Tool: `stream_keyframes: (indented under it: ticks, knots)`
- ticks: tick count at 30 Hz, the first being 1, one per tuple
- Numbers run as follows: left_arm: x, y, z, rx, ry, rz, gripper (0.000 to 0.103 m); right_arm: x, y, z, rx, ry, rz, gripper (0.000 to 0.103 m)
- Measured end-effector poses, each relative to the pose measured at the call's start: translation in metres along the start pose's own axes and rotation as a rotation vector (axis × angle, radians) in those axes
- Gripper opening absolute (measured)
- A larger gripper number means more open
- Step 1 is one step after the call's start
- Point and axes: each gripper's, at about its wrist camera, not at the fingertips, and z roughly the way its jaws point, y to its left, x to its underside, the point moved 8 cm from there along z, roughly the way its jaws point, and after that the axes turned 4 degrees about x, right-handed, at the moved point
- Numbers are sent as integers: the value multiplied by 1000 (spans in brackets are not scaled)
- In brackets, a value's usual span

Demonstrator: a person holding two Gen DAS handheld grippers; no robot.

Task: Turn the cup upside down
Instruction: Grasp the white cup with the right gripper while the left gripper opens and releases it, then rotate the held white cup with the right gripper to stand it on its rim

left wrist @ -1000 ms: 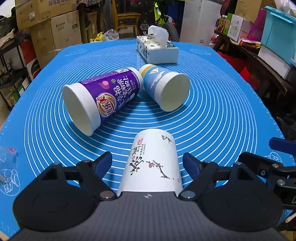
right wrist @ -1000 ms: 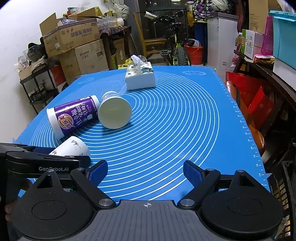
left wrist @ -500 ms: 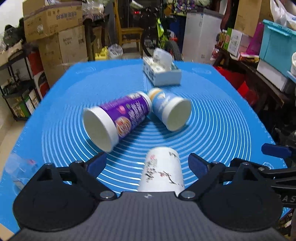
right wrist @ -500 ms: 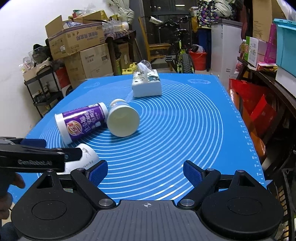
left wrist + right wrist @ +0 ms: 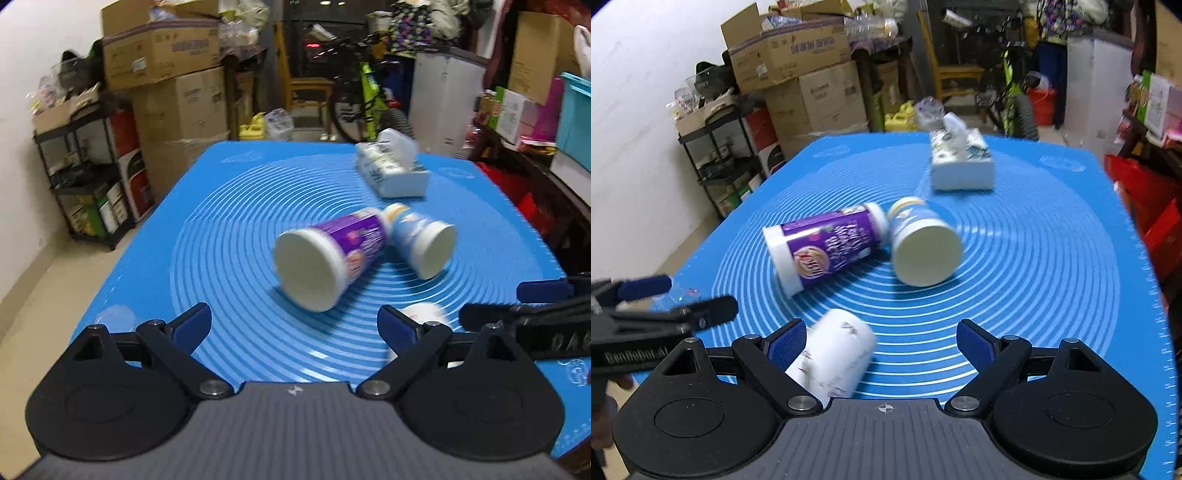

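Evidently nothing is gripped yet: the left gripper [image 5: 293,325] and the right gripper [image 5: 881,341] both stand with jaws spread wide and nothing between the pads. The likely target, a white paper cup printed with ink blossoms [image 5: 833,360], lies on its side on the blue silicone mat with concentric rings [image 5: 1034,258], just beside the right gripper's left finger at about seven o'clock in that view, probably because the right tool is lining up to take it. A purple-labelled paper cup [image 5: 822,251] and a pale blue paper cup [image 5: 923,245] also lie tipped over, touching near their bases, at about eleven and twelve o'clock. A white tissue box [image 5: 960,162] sits farther off at one o'clock.

The right wrist view shows the white cup's full side and print. The left wrist view shows only a sliver of it [image 5: 424,314] behind its own right finger, but looks straight into the purple cup's open mouth.
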Motion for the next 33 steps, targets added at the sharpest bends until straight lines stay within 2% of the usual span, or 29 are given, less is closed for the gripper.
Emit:
stream_keyframes:
  ticks: [5,16,19,20,21,27,31,33]
  knots:
    - [8,19,7,-61,-10,-28,96,-4,10,21,-58,97,75,89]
    - [22,23,17,-48,21,-53,96,6,19,76,-105,355,150,85]
    - [25,24,17,-42,28,-59,96,8,21,82,-116,393,148,77]
    - [26,25,17,-42,29,-61,96,8,23,81,-120,403,140,70]
    - [26,25,17,-42,31,-64,96,9,25,81,-134,411,138,69]
    - [27,24,17,-35,32,-71,96,10,23,73,-127,361,122,67]
    - [26,23,17,-36,28,-65,96,-2,16,60,-62,241,77,67]
    - [26,23,17,-35,27,-69,96,-11,11,52,17,145,19,67]
